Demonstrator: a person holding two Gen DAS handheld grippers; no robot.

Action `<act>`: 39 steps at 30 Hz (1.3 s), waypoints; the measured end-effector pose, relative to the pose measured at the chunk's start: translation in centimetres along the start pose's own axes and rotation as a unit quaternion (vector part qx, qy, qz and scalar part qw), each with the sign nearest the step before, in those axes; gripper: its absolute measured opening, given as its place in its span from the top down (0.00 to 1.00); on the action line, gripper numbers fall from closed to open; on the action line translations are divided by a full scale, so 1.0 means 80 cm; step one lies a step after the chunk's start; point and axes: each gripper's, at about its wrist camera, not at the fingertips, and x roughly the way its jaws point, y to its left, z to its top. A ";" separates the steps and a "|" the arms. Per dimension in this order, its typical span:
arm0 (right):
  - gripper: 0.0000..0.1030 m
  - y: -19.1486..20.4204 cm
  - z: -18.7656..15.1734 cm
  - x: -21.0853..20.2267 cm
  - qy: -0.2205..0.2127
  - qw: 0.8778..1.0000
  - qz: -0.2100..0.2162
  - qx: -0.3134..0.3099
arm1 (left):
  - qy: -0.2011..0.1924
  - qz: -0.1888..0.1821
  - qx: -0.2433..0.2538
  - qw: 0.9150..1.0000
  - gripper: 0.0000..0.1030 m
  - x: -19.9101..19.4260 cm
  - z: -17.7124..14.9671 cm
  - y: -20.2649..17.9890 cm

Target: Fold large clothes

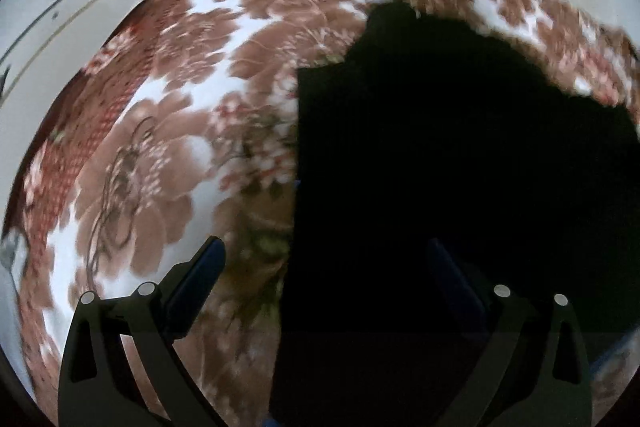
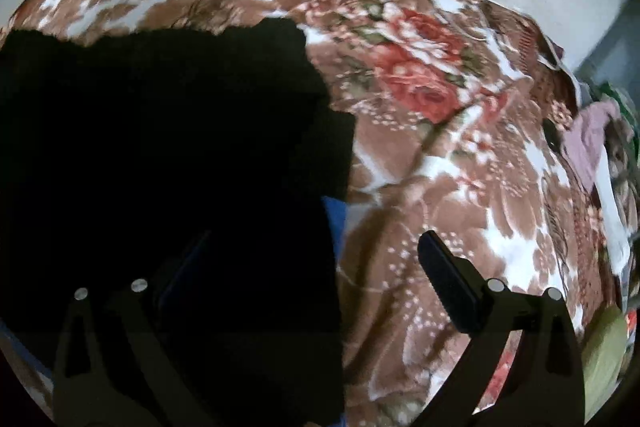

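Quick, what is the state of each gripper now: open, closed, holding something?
Left gripper: open, holding nothing, above the black garment.
Right gripper: open, holding nothing, over the garment's edge on the floral blanket.

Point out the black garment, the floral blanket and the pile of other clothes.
black garment [image 2: 160,147]: right wrist view, middle of the dark cloth.
floral blanket [image 2: 420,83]: right wrist view, on a red rose in the print.
pile of other clothes [image 2: 592,139]: right wrist view, on the pinkish piece at the right edge.
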 end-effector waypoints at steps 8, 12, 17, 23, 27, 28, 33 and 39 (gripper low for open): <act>0.05 0.042 -0.003 -0.050 0.004 0.997 0.065 0.031 | -0.002 -0.090 -0.152 0.984 0.05 -0.081 -0.091 0.022; 0.05 0.087 -0.006 -0.061 0.014 0.997 0.075 0.007 | 0.020 -0.104 -0.151 0.983 0.05 -0.072 -0.146 -0.001; 0.05 0.118 -0.014 -0.077 0.023 0.995 0.096 -0.007 | -0.017 -0.162 -0.203 0.966 0.05 -0.042 -0.167 -0.003; 0.05 0.109 -0.024 -0.076 0.041 0.995 0.092 0.006 | -0.052 -0.195 -0.251 0.947 0.05 -0.004 -0.135 -0.005; 0.05 0.102 -0.030 -0.076 0.055 0.994 0.094 0.027 | -0.052 -0.178 -0.251 0.950 0.05 0.010 -0.111 -0.011; 0.05 0.102 -0.031 -0.077 0.056 0.993 0.096 0.032 | -0.055 -0.181 -0.256 0.948 0.05 0.007 -0.107 -0.009; 0.05 0.110 -0.034 -0.079 0.057 0.993 0.097 0.035 | -0.110 -0.207 -0.238 0.943 0.05 -0.043 -0.088 -0.013; 0.05 0.127 -0.029 -0.076 0.052 0.993 0.102 0.025 | -0.066 -0.135 -0.213 0.965 0.05 -0.014 -0.121 -0.009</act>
